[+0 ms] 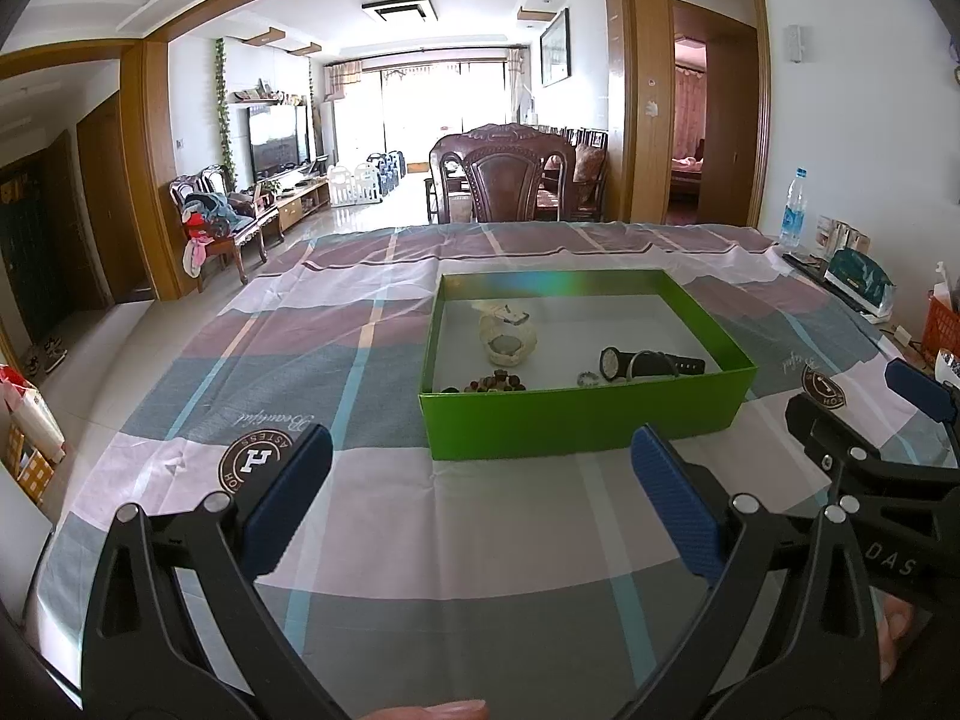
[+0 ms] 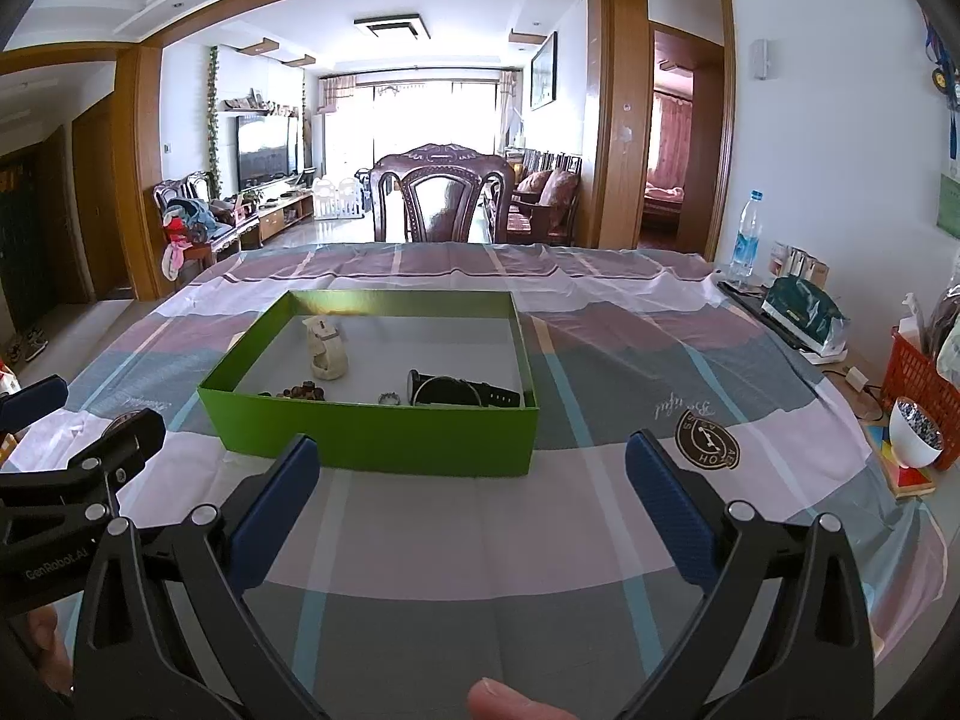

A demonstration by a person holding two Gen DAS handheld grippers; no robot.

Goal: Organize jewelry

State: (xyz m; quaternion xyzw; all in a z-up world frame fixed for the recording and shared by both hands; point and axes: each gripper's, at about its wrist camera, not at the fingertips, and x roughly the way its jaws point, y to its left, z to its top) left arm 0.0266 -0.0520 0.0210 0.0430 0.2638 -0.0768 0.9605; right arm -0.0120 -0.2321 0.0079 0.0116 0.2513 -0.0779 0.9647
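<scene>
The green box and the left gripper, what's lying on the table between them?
Nothing but bare checked tablecloth. In the left wrist view the open left gripper faces the green box with no object on that stretch.

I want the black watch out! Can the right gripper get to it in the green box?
Probably yes. The right gripper is open and empty, the green box has no lid, and the black watch lies uncovered by the near wall, which it must reach over.
</scene>
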